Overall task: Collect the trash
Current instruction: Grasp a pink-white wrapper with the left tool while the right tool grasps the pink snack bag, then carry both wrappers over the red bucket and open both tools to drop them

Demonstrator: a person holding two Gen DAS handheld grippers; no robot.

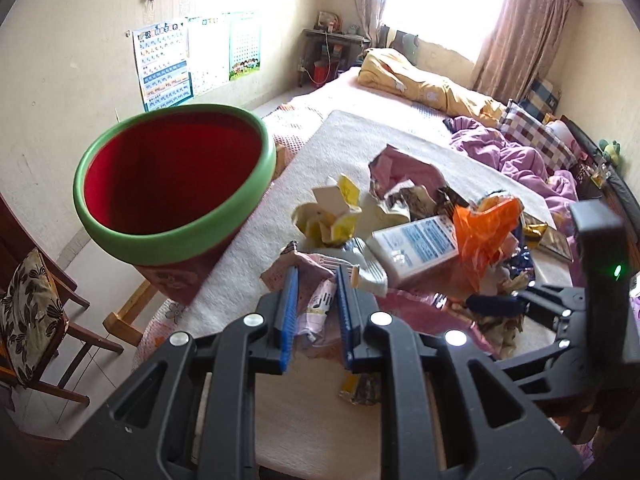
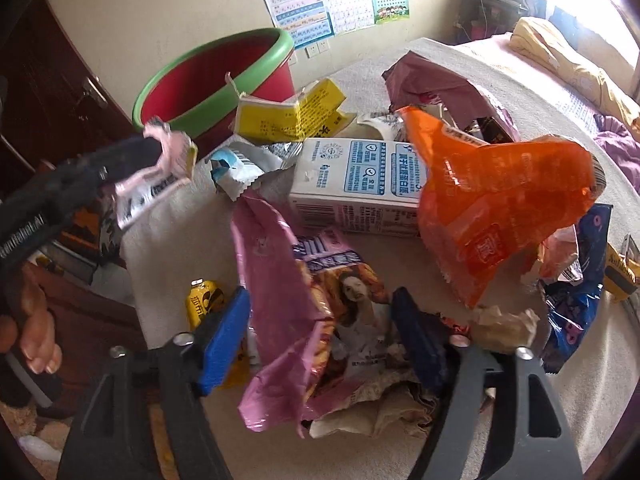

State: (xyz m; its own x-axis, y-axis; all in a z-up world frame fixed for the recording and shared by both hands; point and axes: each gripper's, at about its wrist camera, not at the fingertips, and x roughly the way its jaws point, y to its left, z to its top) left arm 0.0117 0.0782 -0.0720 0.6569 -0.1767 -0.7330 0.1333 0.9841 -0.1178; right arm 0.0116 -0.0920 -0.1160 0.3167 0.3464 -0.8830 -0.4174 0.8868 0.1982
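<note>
In the left wrist view my left gripper [image 1: 318, 284] is shut on a small pink wrapper [image 1: 316, 300], held above the table edge. The right wrist view shows that wrapper [image 2: 160, 176] hanging from the left gripper [image 2: 154, 152]. The red bin with a green rim [image 1: 176, 236] stands at the table's left corner, empty inside. My right gripper [image 2: 320, 336] is open and points down, with its blue pads either side of a large pink snack bag [image 2: 288, 304]. A white milk carton [image 2: 360, 188], an orange wrapper [image 2: 492, 208] and a yellow carton [image 2: 288, 116] lie behind it.
The trash pile sits on a white-covered table [image 1: 360, 148]. A blue wrapper [image 2: 576, 296] and crumpled paper [image 2: 504, 324] lie to the right. A wooden chair [image 1: 28, 312] stands left of the table, a bed with bedding [image 1: 420, 84] behind it. A person's hand [image 2: 36, 340] grips the left tool.
</note>
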